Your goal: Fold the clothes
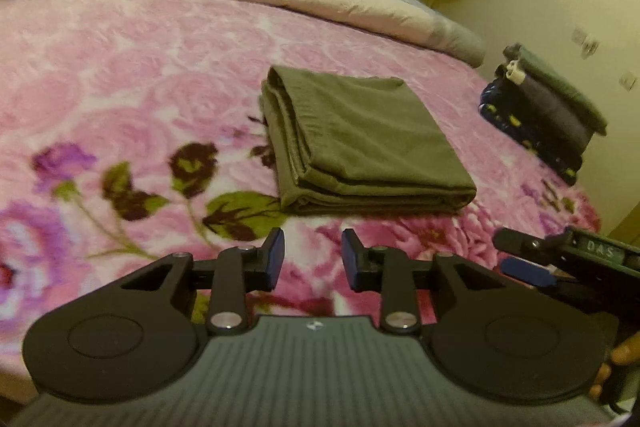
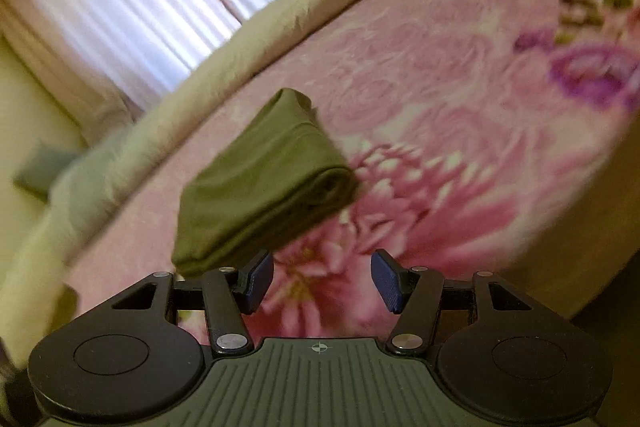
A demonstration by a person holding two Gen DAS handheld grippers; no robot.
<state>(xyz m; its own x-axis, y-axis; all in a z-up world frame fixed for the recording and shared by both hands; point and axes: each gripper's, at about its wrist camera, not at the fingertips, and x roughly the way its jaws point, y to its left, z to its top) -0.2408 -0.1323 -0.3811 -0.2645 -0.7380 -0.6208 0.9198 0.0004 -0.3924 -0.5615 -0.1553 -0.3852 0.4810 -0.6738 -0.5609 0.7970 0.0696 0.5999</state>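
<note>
Beyond my two empty, parted grippers, left (image 1: 312, 257) and right (image 2: 322, 281), the olive garment (image 1: 360, 143) lies folded; a folded stack (image 1: 548, 111) sits right of it.

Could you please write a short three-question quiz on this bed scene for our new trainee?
1. True or false: the olive cloth is already folded.
2. Where is the stack of folded clothes? A) near the bed's right edge B) on the olive cloth C) on the floor
3. Fill in: the left gripper and right gripper are both ____ and hold nothing.

Key: 1 true; 2 A; 3 open.
</note>
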